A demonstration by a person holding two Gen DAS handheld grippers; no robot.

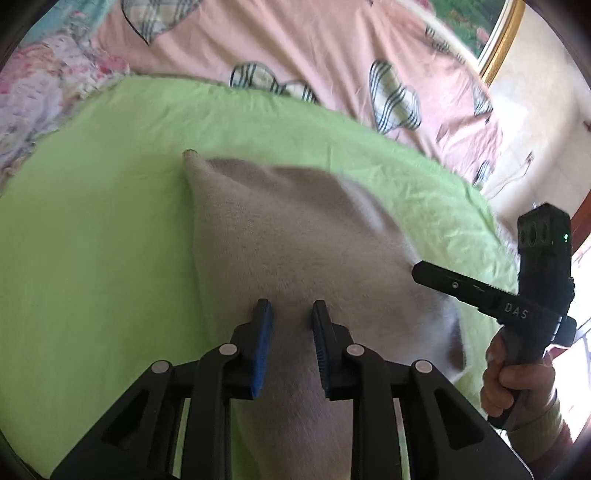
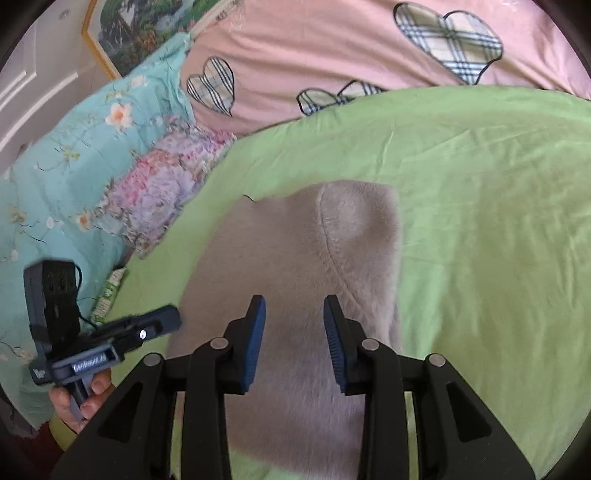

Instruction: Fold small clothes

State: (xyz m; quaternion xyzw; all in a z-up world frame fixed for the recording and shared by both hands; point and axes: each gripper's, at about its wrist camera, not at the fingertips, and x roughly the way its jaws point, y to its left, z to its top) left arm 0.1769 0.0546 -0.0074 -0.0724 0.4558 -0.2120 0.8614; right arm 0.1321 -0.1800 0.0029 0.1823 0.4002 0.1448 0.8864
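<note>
The beige fleece garment [image 1: 295, 236] lies flat on the green sheet [image 1: 92, 221], in the middle of both views. The left gripper [image 1: 291, 314] hangs over it with its jaws apart and nothing between them; the right gripper [image 2: 294, 310] also stands open above the cloth. Only the right wrist view shows a curved seam [image 2: 332, 240] on the garment and the floral pillows [image 2: 74, 166] at 9 o'clock. Only the left wrist view shows the person's right hand [image 1: 513, 373] at 4 o'clock. The pink duvet with plaid hearts [image 2: 332, 48] lies at 12 o'clock, with a framed picture [image 2: 140, 26] beyond.
</note>
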